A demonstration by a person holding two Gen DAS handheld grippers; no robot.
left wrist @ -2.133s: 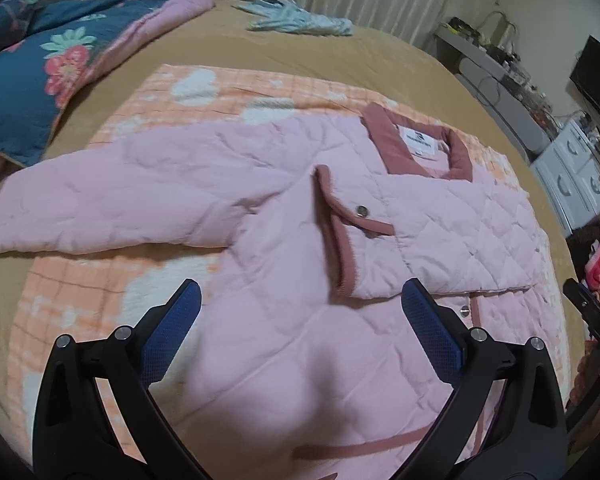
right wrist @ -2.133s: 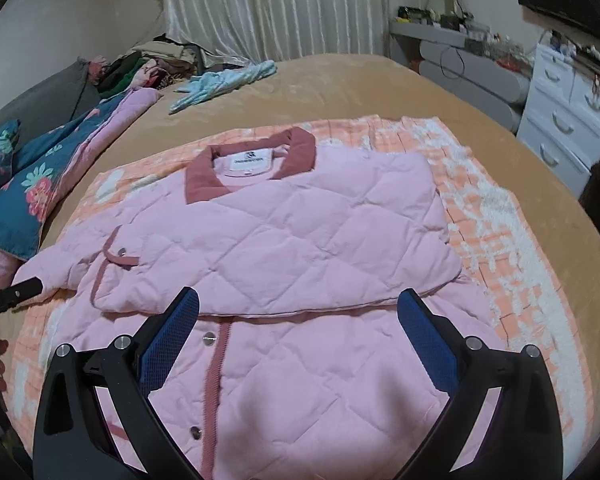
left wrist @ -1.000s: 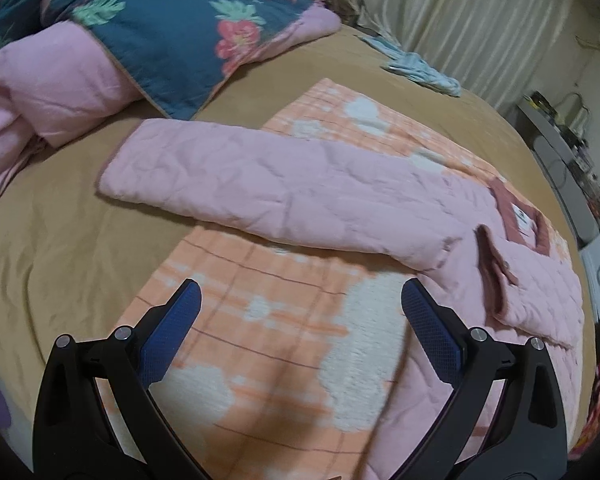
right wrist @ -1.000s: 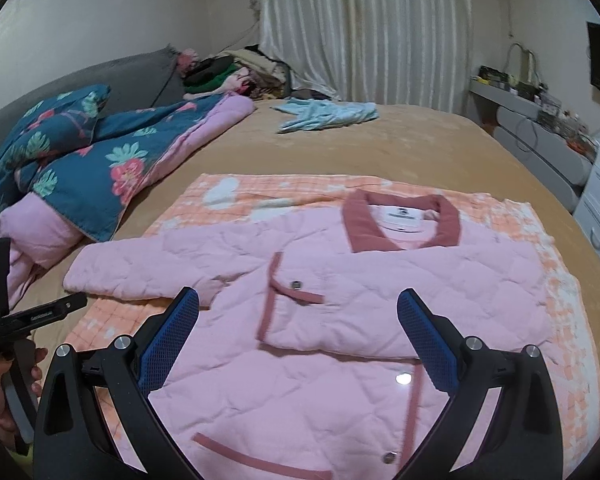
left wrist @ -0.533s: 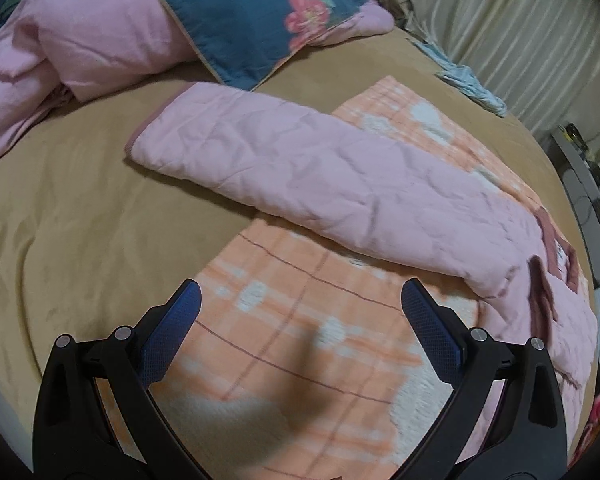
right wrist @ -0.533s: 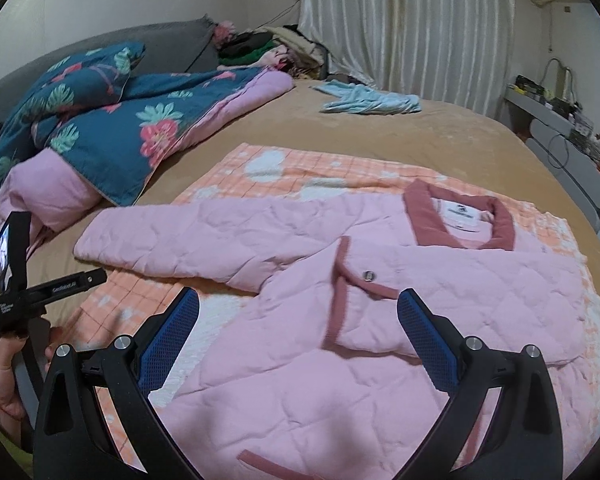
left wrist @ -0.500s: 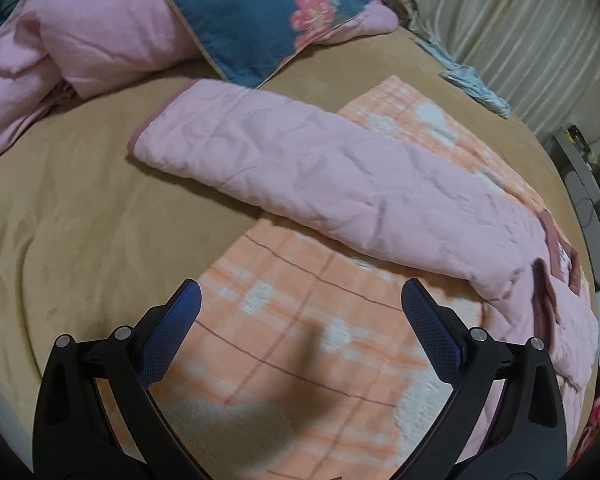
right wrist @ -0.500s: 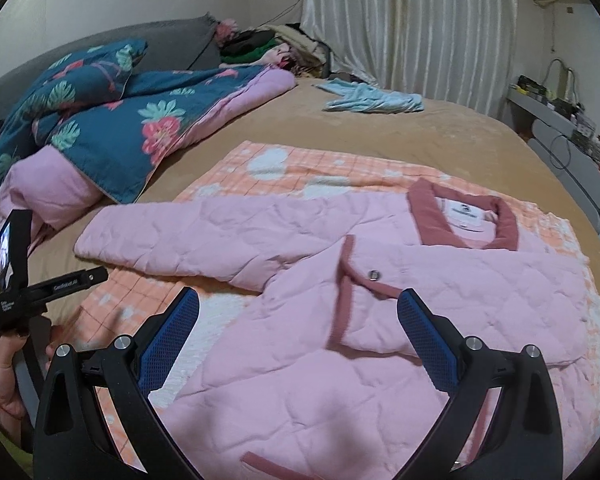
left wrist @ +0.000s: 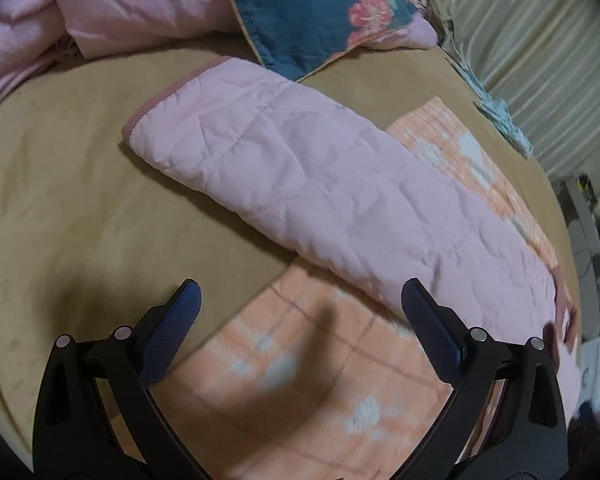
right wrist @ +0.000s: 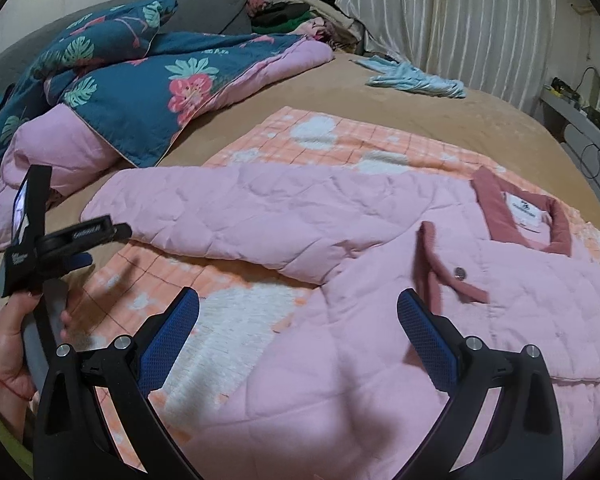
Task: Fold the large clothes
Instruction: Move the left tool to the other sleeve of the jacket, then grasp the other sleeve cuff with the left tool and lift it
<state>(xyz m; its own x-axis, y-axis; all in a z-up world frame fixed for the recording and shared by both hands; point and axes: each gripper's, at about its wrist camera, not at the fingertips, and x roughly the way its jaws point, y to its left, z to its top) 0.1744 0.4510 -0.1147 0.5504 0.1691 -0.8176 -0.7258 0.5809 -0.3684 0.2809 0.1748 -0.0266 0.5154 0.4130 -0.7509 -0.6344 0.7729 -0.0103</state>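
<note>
Pink jacket (right wrist: 380, 320) lay flat on the orange blanket (right wrist: 320, 136) on the bed, one sleeve (left wrist: 300, 168) stretched out for folding. Left gripper (left wrist: 300, 312) and right gripper (right wrist: 298, 312) hung wide open, holding nothing.

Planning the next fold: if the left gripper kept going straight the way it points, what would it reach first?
Most likely the jacket's outstretched sleeve, which lies across the line between the open left gripper's fingers. The checked blanket sits just below them, so a low path could brush that first; depth is unclear.
</note>
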